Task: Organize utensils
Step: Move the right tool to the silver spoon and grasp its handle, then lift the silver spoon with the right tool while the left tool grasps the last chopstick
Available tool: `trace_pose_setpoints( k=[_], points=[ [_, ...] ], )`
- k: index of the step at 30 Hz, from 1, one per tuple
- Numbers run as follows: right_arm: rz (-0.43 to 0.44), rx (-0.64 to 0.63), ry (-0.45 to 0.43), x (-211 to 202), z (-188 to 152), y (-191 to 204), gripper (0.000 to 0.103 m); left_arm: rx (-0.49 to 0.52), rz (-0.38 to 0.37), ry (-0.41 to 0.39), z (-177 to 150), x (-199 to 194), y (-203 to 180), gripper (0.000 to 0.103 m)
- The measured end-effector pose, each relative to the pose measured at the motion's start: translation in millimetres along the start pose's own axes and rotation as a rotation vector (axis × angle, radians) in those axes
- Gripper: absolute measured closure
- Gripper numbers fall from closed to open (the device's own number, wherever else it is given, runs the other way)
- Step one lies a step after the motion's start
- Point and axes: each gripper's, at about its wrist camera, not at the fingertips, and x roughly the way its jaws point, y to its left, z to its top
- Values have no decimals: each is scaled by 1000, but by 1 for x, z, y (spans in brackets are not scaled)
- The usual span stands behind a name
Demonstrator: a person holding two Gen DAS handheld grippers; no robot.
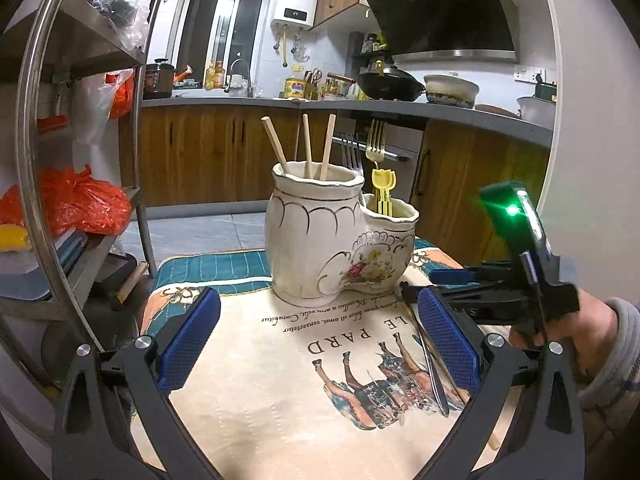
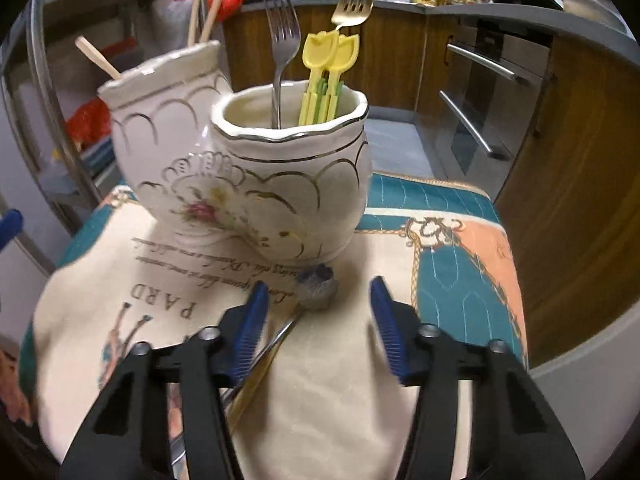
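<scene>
Most of the sorting is judged done: on the cloth the double jar already holds chopsticks in its taller pot and forks with yellow picks in the lower one. A spoon and a chopstick are left lying near the jar. The left gripper is spread wide and empty. The right gripper is half open around the spoon's handle, which is not yet pinched.

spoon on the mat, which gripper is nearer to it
Right. The right gripper hangs just over the spoon, its handle running beside the left pad; jaws open, not gripping. The left gripper sits farther back, open and empty, spoon by its right finger.
</scene>
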Motion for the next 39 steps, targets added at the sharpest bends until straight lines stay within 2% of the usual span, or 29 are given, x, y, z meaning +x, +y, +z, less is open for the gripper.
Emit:
trace_pose_setpoints(
  k=[5, 11, 15, 21, 23, 30, 36, 37, 38, 39],
  points=[
    [18, -12, 28, 8, 2, -4, 70, 12, -3, 19, 0, 5, -3, 6],
    [99, 36, 61, 18, 1, -19, 71, 32, 7, 23, 0, 7, -8, 6],
    [144, 20, 56, 18, 2, -17, 89, 43, 15, 29, 0, 9, -11, 6],
    [174, 4, 18, 8, 2, -15, 99, 69, 53, 44, -1, 12, -16, 6],
    [187, -4, -2, 0, -1, -14, 99, 93, 69, 58, -1, 13, -22, 6],
    [248, -8, -102, -48, -9, -35, 100, 120, 50, 160, -2, 25, -47, 6],
    [288, -11, -123, -72, -8, -61, 100, 102, -20, 244, -6, 39, -80, 7],
    [284, -14, -125, -74, -10, -62, 100, 101, -19, 261, -8, 44, -85, 8],
    [283, -16, -131, -78, -11, -66, 100, 99, -21, 285, -11, 50, -92, 13],
    [286, -14, -133, -81, -12, -69, 100, 96, -26, 310, -14, 56, -97, 22]
  ],
)
